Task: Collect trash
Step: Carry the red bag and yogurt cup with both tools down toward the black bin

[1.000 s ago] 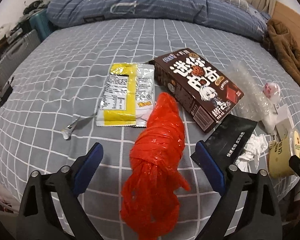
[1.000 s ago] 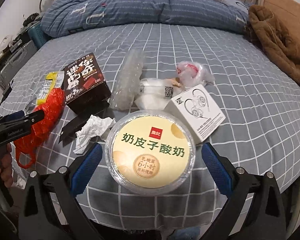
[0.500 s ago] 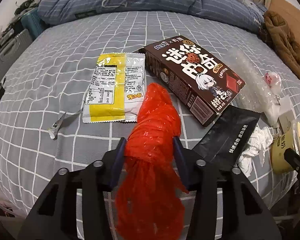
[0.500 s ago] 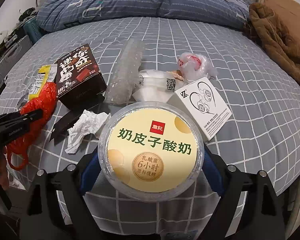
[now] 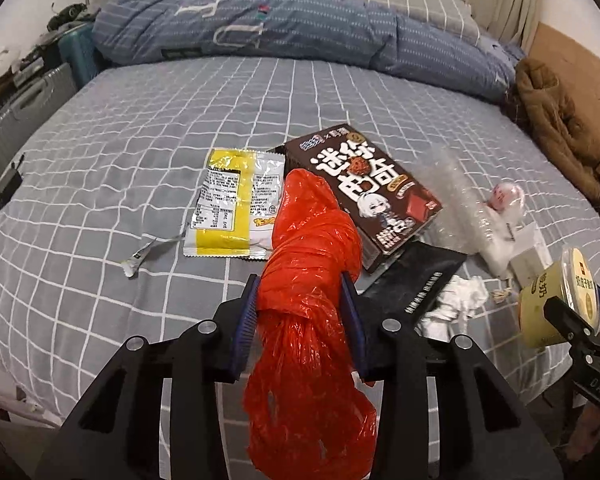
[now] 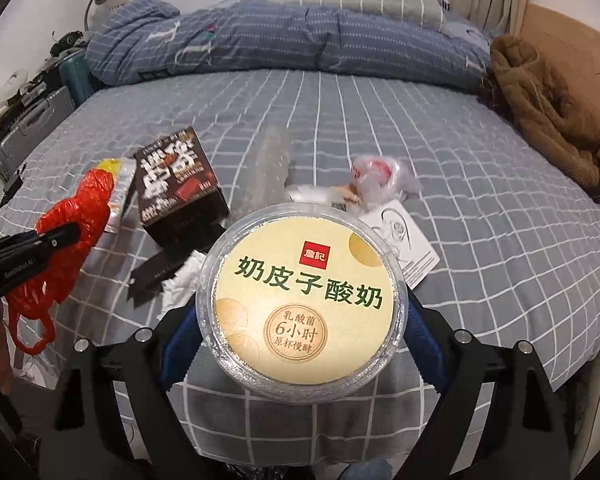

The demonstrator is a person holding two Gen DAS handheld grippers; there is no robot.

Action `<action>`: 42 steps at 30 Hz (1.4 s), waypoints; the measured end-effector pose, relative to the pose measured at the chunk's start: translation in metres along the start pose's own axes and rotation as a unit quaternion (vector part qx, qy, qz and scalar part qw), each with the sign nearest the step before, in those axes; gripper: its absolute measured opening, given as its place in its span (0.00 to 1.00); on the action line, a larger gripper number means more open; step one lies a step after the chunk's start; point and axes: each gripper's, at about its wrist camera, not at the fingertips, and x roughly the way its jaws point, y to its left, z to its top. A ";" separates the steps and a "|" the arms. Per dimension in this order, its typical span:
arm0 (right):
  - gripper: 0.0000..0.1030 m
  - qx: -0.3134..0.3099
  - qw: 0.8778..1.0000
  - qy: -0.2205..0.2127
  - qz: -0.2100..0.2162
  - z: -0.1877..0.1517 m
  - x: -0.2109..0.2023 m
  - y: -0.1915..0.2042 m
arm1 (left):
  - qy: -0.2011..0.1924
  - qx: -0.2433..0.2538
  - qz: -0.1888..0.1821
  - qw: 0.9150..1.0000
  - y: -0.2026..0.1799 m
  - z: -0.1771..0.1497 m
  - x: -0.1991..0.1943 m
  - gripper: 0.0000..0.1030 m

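A crumpled red plastic bag (image 5: 312, 240) sits between the blue pads of my left gripper (image 5: 302, 308). Its jaws are closing and pinch the bag's middle, and the bag's tail hangs below. My right gripper (image 6: 300, 344) is shut on a round yogurt cup (image 6: 304, 280) with a yellow lid, held just above the bed. From the left wrist view the cup (image 5: 556, 300) shows at far right. On the grey checked sheet lie a brown chocolate box (image 5: 364, 188), a yellow-white wrapper (image 5: 236, 204), a black pouch (image 5: 416, 280) and crumpled tissue (image 5: 456, 304).
Bubble wrap (image 5: 456, 196), a white earphone box (image 6: 400, 236), a small clear bag (image 6: 376, 172) and a torn strip (image 5: 140, 256) also lie on the bed. A folded blue quilt (image 5: 300, 28) lies at the head. A brown coat (image 5: 556, 128) lies right; a suitcase (image 5: 24, 108) stands left.
My left gripper went from wide open to pinched on the red bag and lifted it. My right gripper closed around the yogurt cup and raised it a little.
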 end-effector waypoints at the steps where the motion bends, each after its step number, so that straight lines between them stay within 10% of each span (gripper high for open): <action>1: 0.82 0.000 1.000 -0.005 0.001 0.001 -0.004 0.000 | -0.002 0.000 0.000 1.000 -0.001 -0.001 -0.003 0.37; 42: 0.82 -0.003 0.999 -0.024 0.045 -0.075 -0.126 0.025 | 0.016 -0.022 -0.001 1.000 -0.024 -0.122 -0.112 0.37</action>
